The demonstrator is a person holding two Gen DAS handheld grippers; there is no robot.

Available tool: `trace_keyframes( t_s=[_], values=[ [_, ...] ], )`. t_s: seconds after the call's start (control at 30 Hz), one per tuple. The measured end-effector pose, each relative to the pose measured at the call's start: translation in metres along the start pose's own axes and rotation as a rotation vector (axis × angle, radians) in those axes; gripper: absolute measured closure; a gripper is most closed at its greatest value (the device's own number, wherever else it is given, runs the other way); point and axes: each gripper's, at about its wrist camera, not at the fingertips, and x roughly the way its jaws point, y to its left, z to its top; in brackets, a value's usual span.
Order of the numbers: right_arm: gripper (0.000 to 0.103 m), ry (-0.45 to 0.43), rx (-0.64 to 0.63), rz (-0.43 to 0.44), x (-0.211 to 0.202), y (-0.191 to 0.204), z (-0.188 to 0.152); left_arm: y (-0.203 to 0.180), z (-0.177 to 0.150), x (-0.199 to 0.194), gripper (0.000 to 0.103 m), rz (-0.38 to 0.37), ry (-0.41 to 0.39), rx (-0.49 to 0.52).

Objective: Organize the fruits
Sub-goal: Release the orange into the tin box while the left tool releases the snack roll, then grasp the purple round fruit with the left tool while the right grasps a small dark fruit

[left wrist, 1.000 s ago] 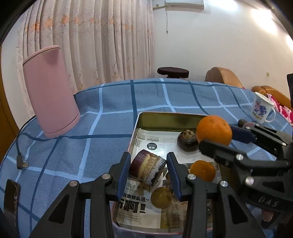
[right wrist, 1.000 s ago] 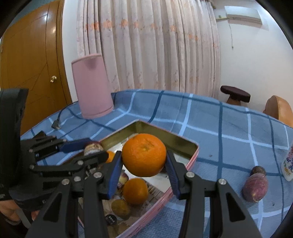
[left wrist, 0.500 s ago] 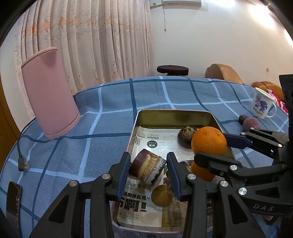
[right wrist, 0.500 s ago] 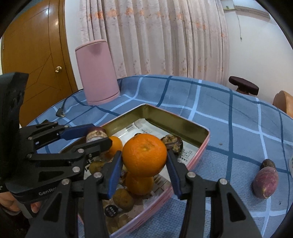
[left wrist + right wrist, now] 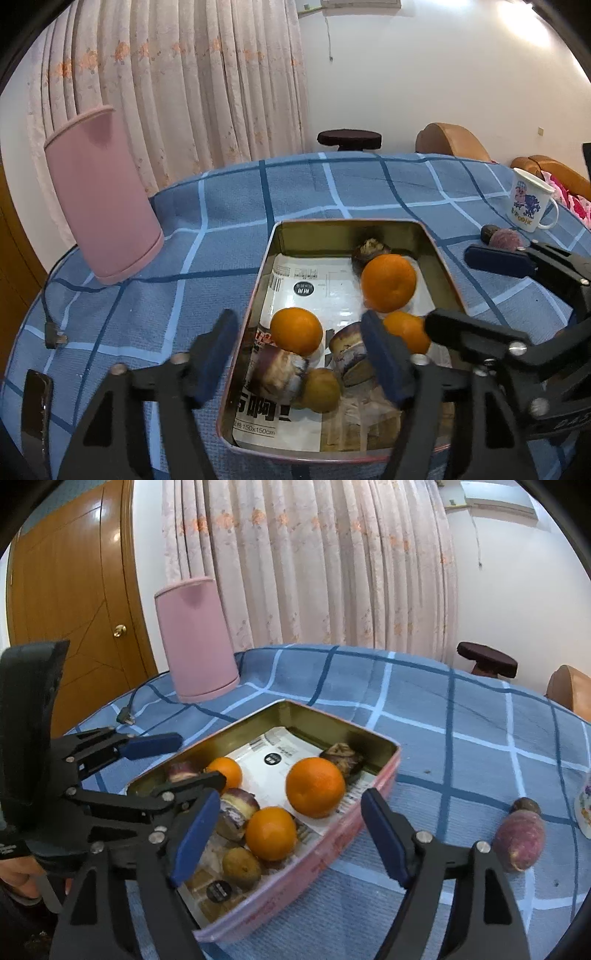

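Over the tin [image 5: 380, 771], both grippers [image 5: 299, 354] [image 5: 286, 830] are standing wide, empty, jaws just opening; lifting straight clear is sparing the oranges [image 5: 315, 787].

A tall pink plastic kettle [image 5: 101, 206] stands upright on the blue checked tablecloth [image 5: 229, 206]. Just beside the kettle's base lies its black power plug [image 5: 55, 338]. Well apart from the kettle, a white printed mug [image 5: 530, 205] stands near the cloth's edge.
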Motion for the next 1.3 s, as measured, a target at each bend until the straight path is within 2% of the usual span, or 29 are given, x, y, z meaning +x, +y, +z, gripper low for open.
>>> trace_keyframes(
  t_s=[0.13,0.3,0.4,0.5,0.57,0.67,0.8,1.0,1.1,1.23,1.27,1.3],
  values=[
    [0.013,-0.052,0.026,-0.01,-0.024,-0.014,0.001,-0.008,0.004,-0.006,0.03,-0.008,-0.012,0.015],
    [0.01,-0.076,0.059,-0.091,-0.046,-0.044,-0.003,-0.023,0.012,-0.009,0.03,-0.014,-0.027,0.035],
    [0.009,-0.069,0.097,-0.162,-0.054,-0.069,-0.008,-0.037,0.018,-0.008,0.03,-0.027,-0.028,0.035],
    [0.009,-0.067,0.13,-0.282,-0.063,-0.098,-0.015,-0.057,0.023,-0.007,0.03,-0.04,-0.031,0.055],
    [0.009,-0.065,0.19,-0.368,-0.072,-0.122,-0.02,-0.074,0.027,-0.006,0.03,-0.066,-0.033,0.076],
    [0.009,-0.064,0.246,-0.445,-0.081,-0.148,-0.025,-0.106,0.032,-0.003,0.03,-0.111,-0.028,0.121],
    [0.01,-0.064,0.276,-0.454,-0.086,-0.167,-0.028,-0.148,0.045,0.014,0.03,-0.172,-0.001,0.141],
    [0.01,-0.139,0.351,-0.503,-0.108,-0.185,-0.038,-0.194,0.056,0.041,0.03,-0.268,0.049,0.136],
    [0.01,-0.18,0.384,-0.52,-0.119,-0.192,-0.04,-0.205,0.06,0.054,0.03,-0.286,0.069,0.13],
    [0.01,-0.189,0.403,-0.512,-0.124,-0.198,-0.041,-0.211,0.063,0.076,0.03,-0.308,0.119,0.108],
    [0.01,-0.185,0.4,-0.508,-0.122,-0.197,-0.041,-0.212,0.063,0.082,0.032,-0.319,0.131,0.106],
    [0.01,-0.177,0.392,-0.5,-0.12,-0.196,-0.04,-0.214,0.062,0.084,0.042,-0.335,0.139,0.109]
  ],
)
